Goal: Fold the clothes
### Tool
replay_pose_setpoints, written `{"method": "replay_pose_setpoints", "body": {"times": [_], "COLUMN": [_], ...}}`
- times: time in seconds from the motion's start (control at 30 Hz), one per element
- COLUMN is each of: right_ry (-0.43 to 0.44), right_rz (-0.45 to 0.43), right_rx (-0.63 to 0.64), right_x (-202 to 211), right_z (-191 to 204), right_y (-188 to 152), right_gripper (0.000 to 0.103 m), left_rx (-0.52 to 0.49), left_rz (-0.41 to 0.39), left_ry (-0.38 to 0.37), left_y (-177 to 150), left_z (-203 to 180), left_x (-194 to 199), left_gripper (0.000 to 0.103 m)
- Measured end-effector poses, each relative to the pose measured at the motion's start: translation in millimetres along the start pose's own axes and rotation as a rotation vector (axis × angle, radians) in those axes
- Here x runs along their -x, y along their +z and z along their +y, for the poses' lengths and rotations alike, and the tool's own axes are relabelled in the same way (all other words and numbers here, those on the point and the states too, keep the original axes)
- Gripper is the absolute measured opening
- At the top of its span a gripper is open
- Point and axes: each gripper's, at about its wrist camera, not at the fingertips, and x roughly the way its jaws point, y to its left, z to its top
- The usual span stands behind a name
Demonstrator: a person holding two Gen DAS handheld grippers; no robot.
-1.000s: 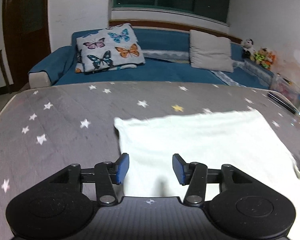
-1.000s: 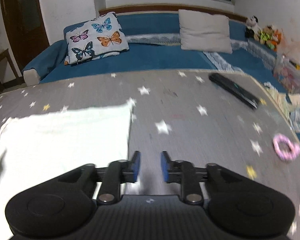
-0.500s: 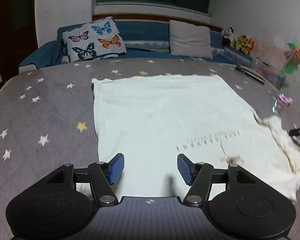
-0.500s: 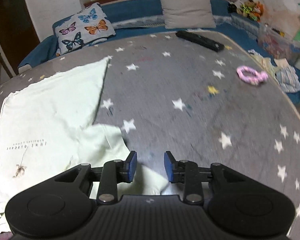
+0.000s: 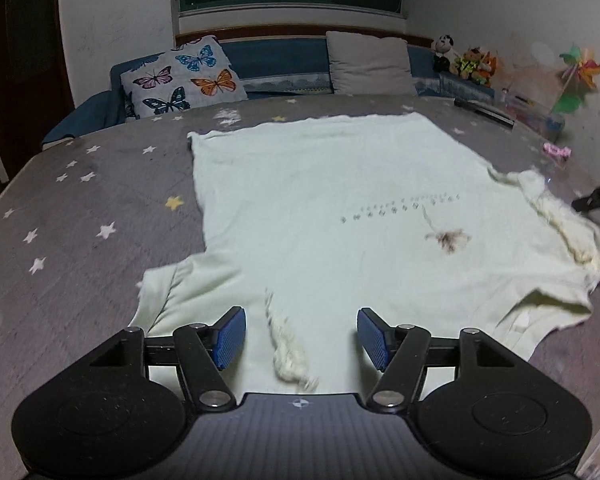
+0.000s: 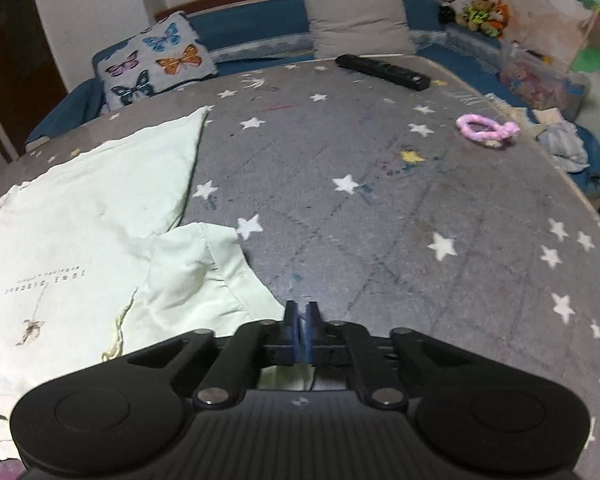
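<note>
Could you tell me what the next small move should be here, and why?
Probably close the left gripper on the T-shirt edge lying between its open jaws. The right gripper appears shut at the sleeve edge, so both sides would then be held.

The right tool has its blue pads pressed together at the edge of the pale T-shirt's sleeve, apparently pinching fabric. A pink scrunchie and black remote lie farther along the star-patterned worktop.
</note>
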Motion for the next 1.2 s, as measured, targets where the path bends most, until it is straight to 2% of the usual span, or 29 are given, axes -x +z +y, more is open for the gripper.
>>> {"method": "replay_pose_setpoints", "body": {"times": [0.17, 0.37, 0.43, 0.6, 0.73, 0.83, 1.0, 1.2], "right_ry": [-0.062, -0.184, -0.167, -0.064, 0.031, 0.076, 0.060, 0.051], "right_rz": [-0.068, -0.039, -0.054, -0.116, -0.111, -0.084, -0.039, -0.063], "right_rx": [-0.033, -0.030, -0.034, 0.020, 0.066, 0.086, 0.103, 0.105], "right_x": [23, 19, 23, 31, 19, 3, -15, 1], "right_z": [-7, -16, -15, 10, 41, 59, 68, 57], "right_y": [-7, -26, -25, -11, -2, 3, -1, -4], "right_gripper": [0.002, 0.001, 0.004, 0.009, 0.010, 0.010, 0.010, 0.013], "left_rx": [0.024, 0.039, 0.044, 0.064, 0.069, 0.058, 0.053, 0.047], "left_rz": [0.011, 0.000, -0.003, -0.005, 0.001, -0.026, -0.027, -0.023], "left_ry": [0.021, 0.021, 0.026, 0.034, 0.042, 0.057, 0.087, 0.061], "left_y": [-13, -15, -15, -14, -12, -8, -6, -7], "left_z": [10, 19, 21, 25, 28, 31, 41, 40], "left_x": [0, 4, 5, 7, 9, 18, 23, 24], "left_gripper": [0.065, 0.065, 0.066, 0.066, 0.067, 0.066, 0.066, 0.066]}}
